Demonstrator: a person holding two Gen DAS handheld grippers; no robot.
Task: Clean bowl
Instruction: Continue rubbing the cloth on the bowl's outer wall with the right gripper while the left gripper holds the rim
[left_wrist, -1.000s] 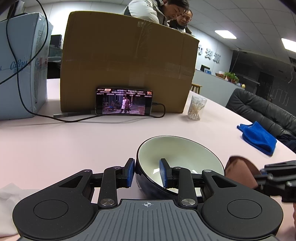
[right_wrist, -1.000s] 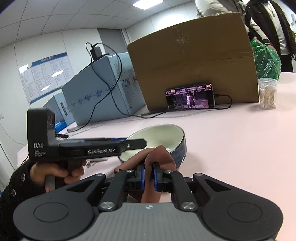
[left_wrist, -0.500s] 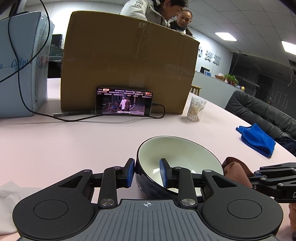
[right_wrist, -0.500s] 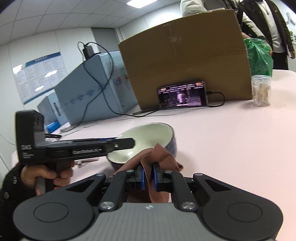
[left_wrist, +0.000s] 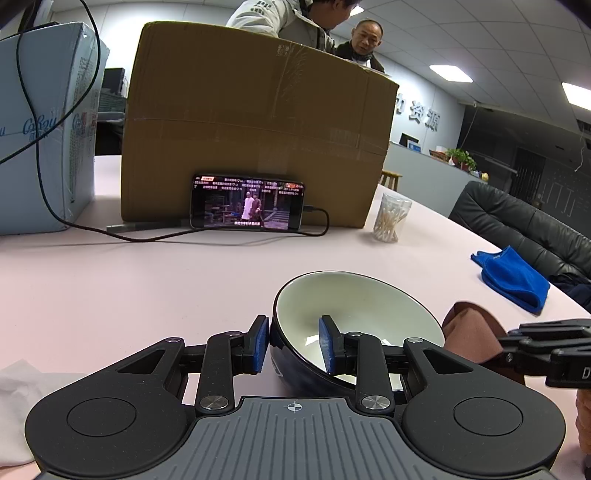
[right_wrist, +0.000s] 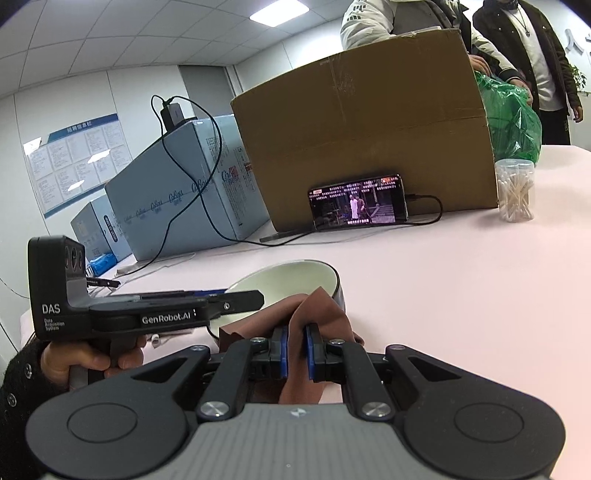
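both grippers are loaded; left gripper (left_wrist: 293, 345) pinches the bowl (left_wrist: 354, 314) rim, right gripper (right_wrist: 294, 349) clamps the brown cloth (right_wrist: 314, 314) just beside the bowl's right edge, outside it

Cool, even office light falls from recessed ceiling panels (left_wrist: 450, 68), which blow out to plain white. The pink tabletop (left_wrist: 147, 280) is evenly lit and carries only faint, soft shadows, the darkest under the bowl (left_wrist: 354, 314). The far right of the room sits dim. The phone screen (left_wrist: 246, 202) glows brightly yet stays legible. Both views are sharp, without motion blur. Fisheye distortion bends the cardboard box (right_wrist: 369, 129) and the ceiling lines, and the frame corners vignette to black.
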